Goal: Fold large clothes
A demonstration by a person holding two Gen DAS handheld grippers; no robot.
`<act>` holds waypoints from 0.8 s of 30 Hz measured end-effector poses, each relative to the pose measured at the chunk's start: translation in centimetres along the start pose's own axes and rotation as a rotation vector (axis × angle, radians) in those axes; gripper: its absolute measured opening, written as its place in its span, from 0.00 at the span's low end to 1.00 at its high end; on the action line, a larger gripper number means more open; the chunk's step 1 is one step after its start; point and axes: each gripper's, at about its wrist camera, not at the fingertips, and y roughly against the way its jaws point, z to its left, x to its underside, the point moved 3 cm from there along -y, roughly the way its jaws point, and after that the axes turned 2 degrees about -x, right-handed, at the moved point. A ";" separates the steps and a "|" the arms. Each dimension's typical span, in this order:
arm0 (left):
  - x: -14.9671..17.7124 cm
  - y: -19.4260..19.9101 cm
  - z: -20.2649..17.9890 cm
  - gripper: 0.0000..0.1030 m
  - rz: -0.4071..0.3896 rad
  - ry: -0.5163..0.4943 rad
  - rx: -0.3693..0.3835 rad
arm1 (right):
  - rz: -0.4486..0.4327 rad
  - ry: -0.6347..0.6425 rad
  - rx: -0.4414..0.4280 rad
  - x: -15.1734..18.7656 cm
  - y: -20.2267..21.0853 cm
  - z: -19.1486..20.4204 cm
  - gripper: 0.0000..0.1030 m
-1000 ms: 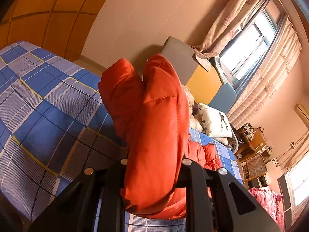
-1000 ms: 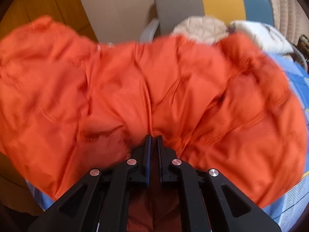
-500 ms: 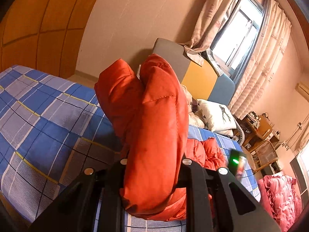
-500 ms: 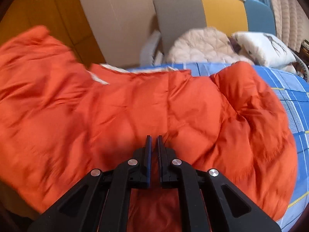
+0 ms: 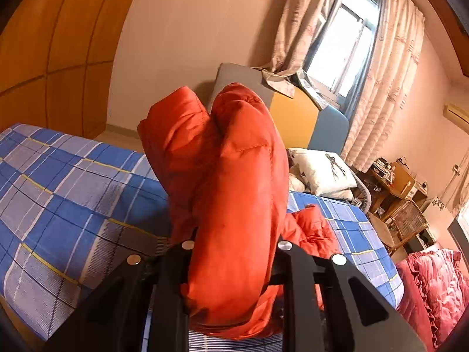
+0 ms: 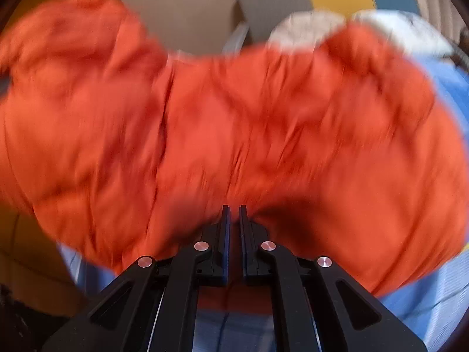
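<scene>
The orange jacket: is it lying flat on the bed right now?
No, the left gripper holds a thick fold of the orange jacket raised above the checked bedspread.

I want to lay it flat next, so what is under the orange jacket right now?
Under the orange jacket lies the blue plaid bedsheet, seen around its edges. Whatever sits directly beneath the bunched fabric is covered.
</scene>
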 end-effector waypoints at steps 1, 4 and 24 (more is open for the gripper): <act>0.1 -0.1 -0.8 0.19 0.001 -0.014 0.001 | -0.007 0.010 0.013 0.2 -0.2 0.1 0.05; 0.4 -0.5 -3.0 0.19 0.009 -0.055 -0.007 | -0.016 -0.036 -0.002 0.7 0.4 0.2 0.05; 4.4 -3.8 -13.0 0.21 0.018 -0.230 -0.036 | -0.173 -0.351 0.136 1.5 11.9 -14.1 0.05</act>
